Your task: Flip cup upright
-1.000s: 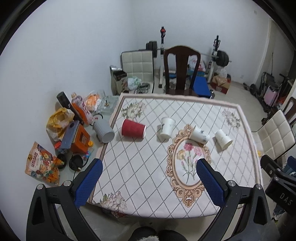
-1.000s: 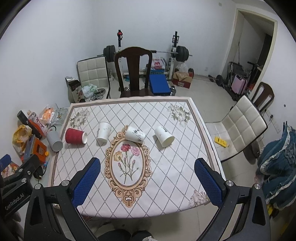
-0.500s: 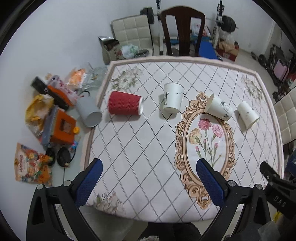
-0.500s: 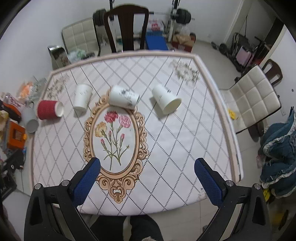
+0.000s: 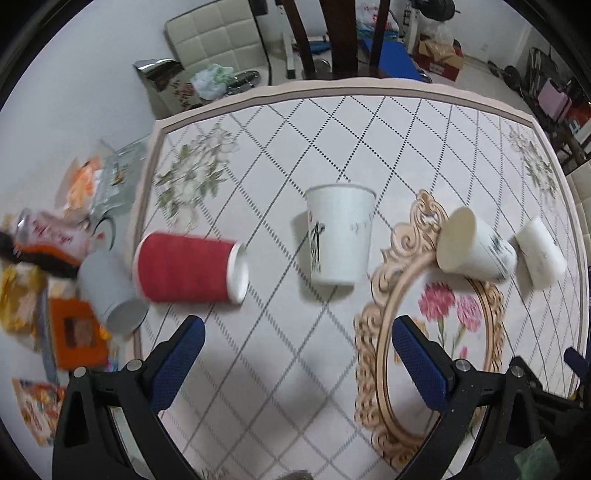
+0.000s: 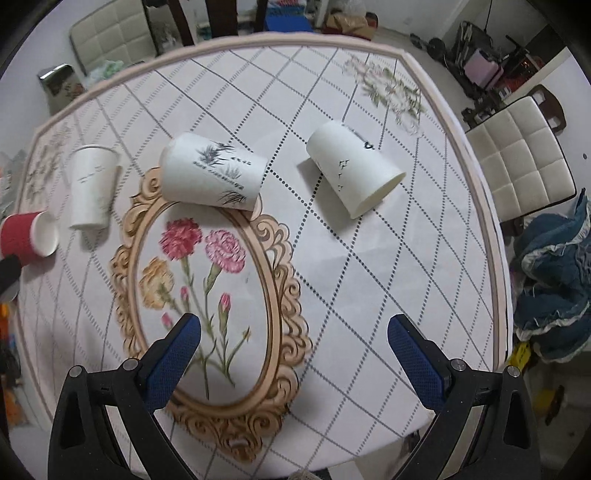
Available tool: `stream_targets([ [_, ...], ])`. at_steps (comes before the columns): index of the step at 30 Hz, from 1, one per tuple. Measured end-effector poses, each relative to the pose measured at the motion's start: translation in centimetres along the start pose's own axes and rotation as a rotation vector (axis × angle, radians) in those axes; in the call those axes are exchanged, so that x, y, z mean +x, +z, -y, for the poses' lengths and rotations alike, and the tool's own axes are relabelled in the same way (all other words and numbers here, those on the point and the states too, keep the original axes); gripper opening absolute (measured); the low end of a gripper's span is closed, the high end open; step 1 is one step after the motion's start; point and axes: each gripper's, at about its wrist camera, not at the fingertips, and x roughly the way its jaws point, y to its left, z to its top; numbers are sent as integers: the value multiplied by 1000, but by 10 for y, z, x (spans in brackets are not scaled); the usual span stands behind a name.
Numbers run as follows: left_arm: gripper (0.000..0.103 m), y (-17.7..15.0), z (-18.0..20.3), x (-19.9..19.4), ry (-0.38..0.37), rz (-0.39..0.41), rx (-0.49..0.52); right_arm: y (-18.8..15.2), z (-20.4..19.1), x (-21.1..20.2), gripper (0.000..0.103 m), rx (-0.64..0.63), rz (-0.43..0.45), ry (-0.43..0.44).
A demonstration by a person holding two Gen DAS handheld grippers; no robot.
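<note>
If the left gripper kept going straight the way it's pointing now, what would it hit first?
Probably the white cup standing just ahead: it sits nearly centred between the open left gripper fingers. The red cup lies off to the left of that line. Depth is hard to judge through the fisheye.

This is a lived-in home room. A dining surface [image 6: 424,258] wears a floral cloth, with padded chairs [image 6: 517,162] around it, gym weights [image 5: 439,9] by the far wall, snack bags [image 5: 33,413] on the floor and bundled clothing [image 6: 554,273] to one side.
</note>
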Motion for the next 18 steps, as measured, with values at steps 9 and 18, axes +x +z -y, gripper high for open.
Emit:
stream_targets([
  [9,99,51,11,65,-99,-79,40,30,2,41,101,41,-67,-35],
  [18,58,60,18,97,-149,-116,72,40,7,50,101,62,-86,-66],
])
